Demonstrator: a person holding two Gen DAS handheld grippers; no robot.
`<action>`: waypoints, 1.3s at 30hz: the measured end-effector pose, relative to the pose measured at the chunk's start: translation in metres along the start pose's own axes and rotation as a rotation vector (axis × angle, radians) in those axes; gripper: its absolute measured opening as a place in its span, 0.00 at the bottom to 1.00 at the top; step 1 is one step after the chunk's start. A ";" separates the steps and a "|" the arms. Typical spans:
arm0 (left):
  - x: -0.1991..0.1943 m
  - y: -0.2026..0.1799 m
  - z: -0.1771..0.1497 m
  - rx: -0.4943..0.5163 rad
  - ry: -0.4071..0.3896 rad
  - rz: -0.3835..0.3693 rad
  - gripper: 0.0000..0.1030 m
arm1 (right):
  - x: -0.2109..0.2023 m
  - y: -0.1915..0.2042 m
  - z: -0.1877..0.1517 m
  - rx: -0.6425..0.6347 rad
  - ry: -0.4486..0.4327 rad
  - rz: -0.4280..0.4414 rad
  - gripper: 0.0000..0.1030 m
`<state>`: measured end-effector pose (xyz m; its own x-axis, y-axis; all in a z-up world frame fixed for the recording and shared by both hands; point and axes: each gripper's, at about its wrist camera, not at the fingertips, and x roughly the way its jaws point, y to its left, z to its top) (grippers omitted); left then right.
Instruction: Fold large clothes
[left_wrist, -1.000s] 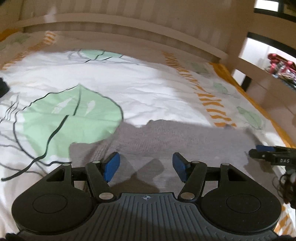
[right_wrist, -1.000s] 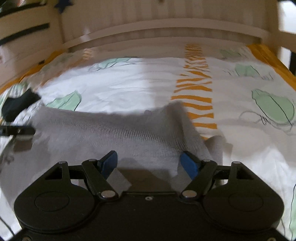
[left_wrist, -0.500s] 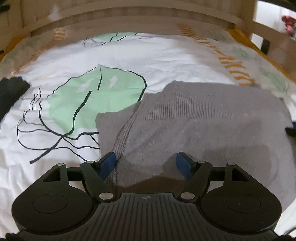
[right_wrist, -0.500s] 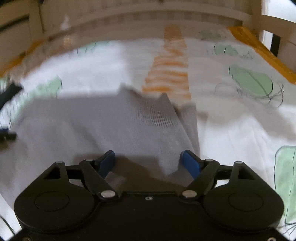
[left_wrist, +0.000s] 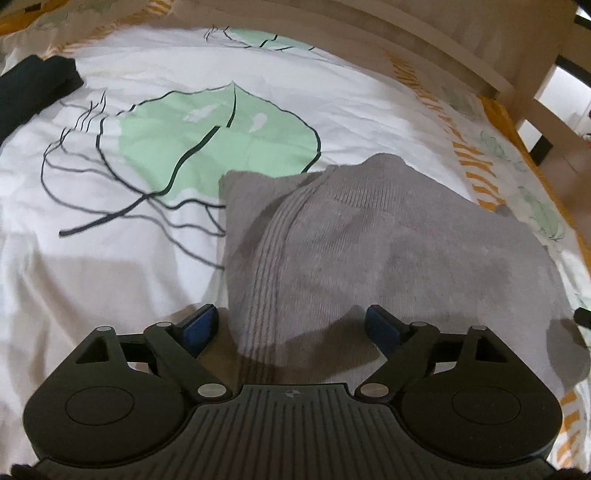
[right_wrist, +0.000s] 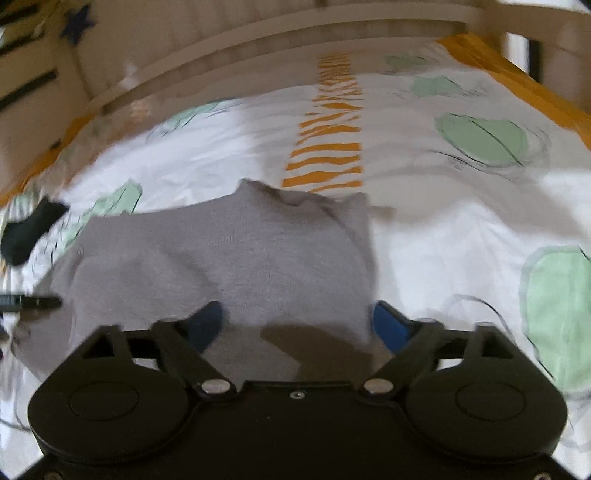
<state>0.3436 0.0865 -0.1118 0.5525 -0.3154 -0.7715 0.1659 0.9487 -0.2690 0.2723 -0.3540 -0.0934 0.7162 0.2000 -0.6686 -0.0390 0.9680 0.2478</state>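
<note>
A grey knitted garment (left_wrist: 388, 251) lies folded on the bed, with a ribbed band running down its left part. My left gripper (left_wrist: 291, 326) hovers over its near left edge; the jaws are opening and the blue pads (left_wrist: 201, 325) stand wide apart, clear of the cloth. In the right wrist view the same grey garment (right_wrist: 229, 254) fills the middle. My right gripper (right_wrist: 297, 325) is above its near right corner, jaws opening, pads (right_wrist: 388, 325) not pressing the fabric. The tip of the left gripper (right_wrist: 29, 302) shows at the far left edge.
The bed cover (left_wrist: 110, 258) is white with green leaf prints and orange stripes (right_wrist: 328, 147). A dark folded cloth (left_wrist: 33, 85) lies at the back left of the bed. A wooden bed rail (right_wrist: 258, 48) runs along the far side.
Both grippers' jaws have spread wider and let the grey garment lie flat. Both have drawn back towards its near edge, so more of the garment shows in front.
</note>
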 end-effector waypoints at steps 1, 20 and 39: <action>-0.001 0.001 -0.001 -0.006 0.006 -0.008 0.84 | -0.004 -0.006 -0.001 0.034 0.004 0.001 0.93; 0.017 0.003 -0.003 -0.131 0.048 -0.214 0.85 | 0.014 -0.059 -0.040 0.485 0.077 0.381 1.00; -0.054 0.005 -0.016 -0.176 -0.030 -0.350 0.11 | -0.034 -0.030 -0.041 0.404 0.004 0.264 0.20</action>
<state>0.3016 0.1077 -0.0803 0.5113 -0.6164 -0.5989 0.2080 0.7649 -0.6097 0.2201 -0.3837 -0.1067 0.7155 0.4322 -0.5489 0.0557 0.7478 0.6615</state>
